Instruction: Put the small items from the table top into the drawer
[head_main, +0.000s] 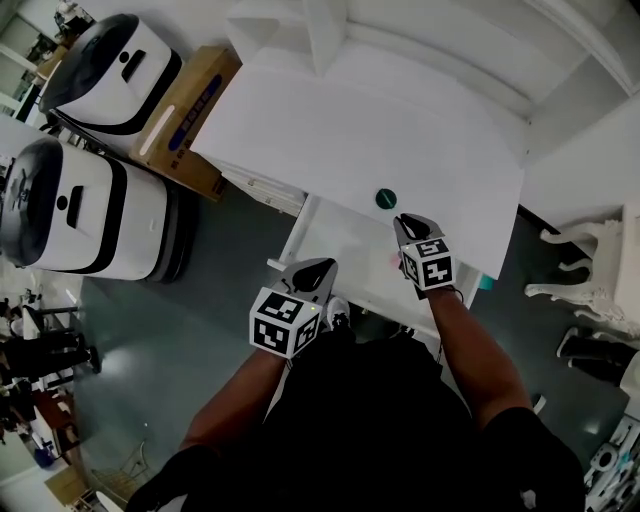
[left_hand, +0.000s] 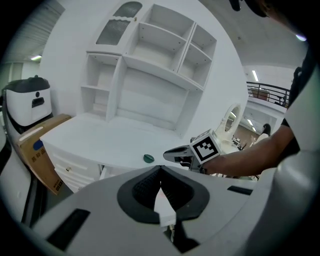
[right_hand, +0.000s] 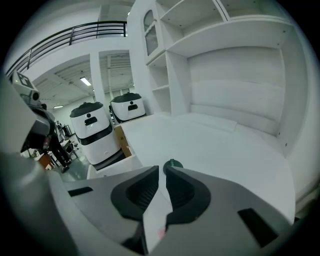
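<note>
Small dark-green round disc (head_main: 386, 198) sits on white tabletop (head_main: 300, 130) near front edge, just ahead of right gripper (head_main: 405, 220). Its jaws are barely apart & empty, so widen 1st, straddle, pinch low. Left gripper (head_main: 325, 266) closed, empty, by open white drawer (head_main: 335, 245).

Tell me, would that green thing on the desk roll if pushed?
The green item looks low and flat, so it probably slides rather than rolls. It is small, so likely light. It sits near the front edge of the desk, so a nudge might knock it off.
</note>
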